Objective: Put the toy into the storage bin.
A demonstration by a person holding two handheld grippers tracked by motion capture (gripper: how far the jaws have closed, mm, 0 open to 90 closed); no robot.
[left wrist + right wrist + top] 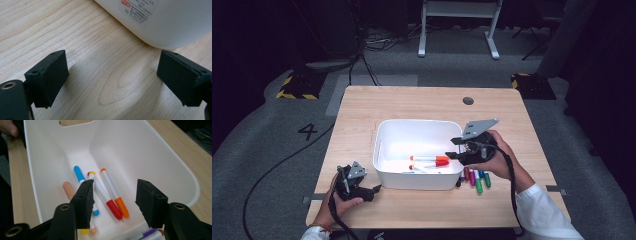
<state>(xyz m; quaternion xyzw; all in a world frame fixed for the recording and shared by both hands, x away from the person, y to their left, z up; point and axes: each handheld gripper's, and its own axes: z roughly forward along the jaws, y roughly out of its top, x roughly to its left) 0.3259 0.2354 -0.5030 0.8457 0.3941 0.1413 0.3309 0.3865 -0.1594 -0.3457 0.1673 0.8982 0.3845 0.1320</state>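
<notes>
Several markers [113, 195] lie in our white bin [384, 172]; right gripper [115, 203] released and empty, we fetch the purple marker [472, 176] next, left gripper [113, 77] idle, open.

Both black claws, the left claw [373, 192] and the right claw [452, 148], carry grey three-cornered plates and trailing black cables, with white sleeves at six o'clock.

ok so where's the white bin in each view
high view: the white bin sits at the table's middle, markers inside.
left gripper view: its rounded outer wall with a printed label is at the top right, beyond the open gripper.
right gripper view: its inside spreads across the picture, markers on its floor.
shared landmark: the light wooden table.
</notes>
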